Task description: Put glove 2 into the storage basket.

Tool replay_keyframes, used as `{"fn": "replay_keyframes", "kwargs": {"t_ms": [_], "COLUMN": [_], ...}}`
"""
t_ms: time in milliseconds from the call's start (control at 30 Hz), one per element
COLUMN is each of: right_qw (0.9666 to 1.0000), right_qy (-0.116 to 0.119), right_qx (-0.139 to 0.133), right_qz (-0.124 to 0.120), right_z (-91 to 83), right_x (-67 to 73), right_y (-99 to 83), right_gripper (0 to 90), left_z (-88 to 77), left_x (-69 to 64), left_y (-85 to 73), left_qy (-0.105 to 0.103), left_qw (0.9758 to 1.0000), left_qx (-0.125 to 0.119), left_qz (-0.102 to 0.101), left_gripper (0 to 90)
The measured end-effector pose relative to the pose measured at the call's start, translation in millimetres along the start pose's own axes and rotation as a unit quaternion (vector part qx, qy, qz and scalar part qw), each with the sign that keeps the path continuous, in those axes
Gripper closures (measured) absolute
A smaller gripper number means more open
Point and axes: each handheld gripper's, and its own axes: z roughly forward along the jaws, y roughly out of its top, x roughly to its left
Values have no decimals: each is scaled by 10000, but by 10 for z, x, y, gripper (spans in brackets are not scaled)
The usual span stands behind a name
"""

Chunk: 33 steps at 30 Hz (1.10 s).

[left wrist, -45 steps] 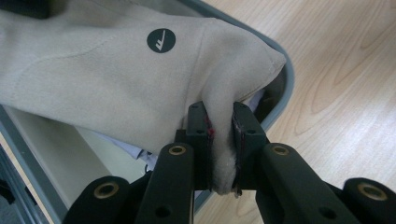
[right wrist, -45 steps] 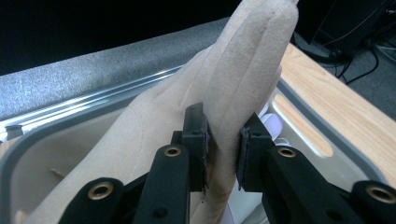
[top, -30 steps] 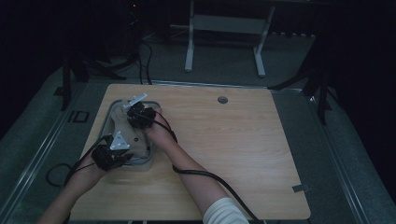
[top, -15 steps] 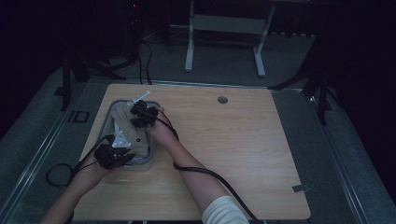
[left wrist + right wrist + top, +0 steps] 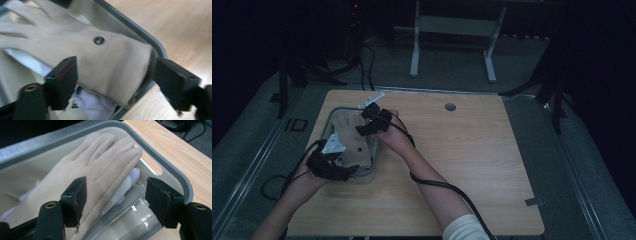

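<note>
Beige glove (image 5: 350, 137) lies flat in the grey tray (image 5: 328, 125), at about 9 o'clock on the wooden table (image 5: 472, 160) (a pale lilac cloth (image 5: 93, 106) shows under its cuff).

Left gripper (image 5: 113, 82): jaws just opened, standing wide astride the cuff end, pads clear of it.

Right gripper (image 5: 116, 195): jaws just opened too, apart above the glove's fingers (image 5: 120, 150), gripping nothing.
</note>
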Motion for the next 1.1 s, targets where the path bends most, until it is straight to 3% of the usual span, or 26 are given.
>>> {"fn": "replay_keyframes", "kwargs": {"t_ms": [133, 200, 367, 433, 567, 800, 1100], "right_qw": [9999, 9997, 9995, 9995, 9995, 9998, 9999], "right_qy": [99, 222, 286, 268, 240, 95, -70], "right_qx": [-100, -109, -153, -161, -163, -82, -106], "right_qz": [72, 39, 4, -43, -89, -165, -92], "right_z": [-106, -197, -311, -381, -438, -596, -801], "right_x": [-23, -26, -26, -33, -57, -148, -307], "right_y": [-42, -97, -191, -287, -391, -674, -973], "right_gripper": [267, 187, 148, 145, 146, 146, 148], "left_z": [-32, -25, 41, 71, 123, 241, 366], "left_x": [7, -38, -173, -228, -303, -531, -777], "left_y": [39, 72, 146, 183, 240, 346, 432], "left_qy": [-96, -98, -185, -231, -367, -588, -873], "left_qw": [9995, 9991, 9982, 9975, 9967, 9953, 9926], "left_qx": [-219, -381, -567, -656, -705, -765, -841], "left_qz": [-206, -155, -41, -94, -135, -2, 106], "left_gripper": [170, 139, 139, 138, 107, 110, 115]}}
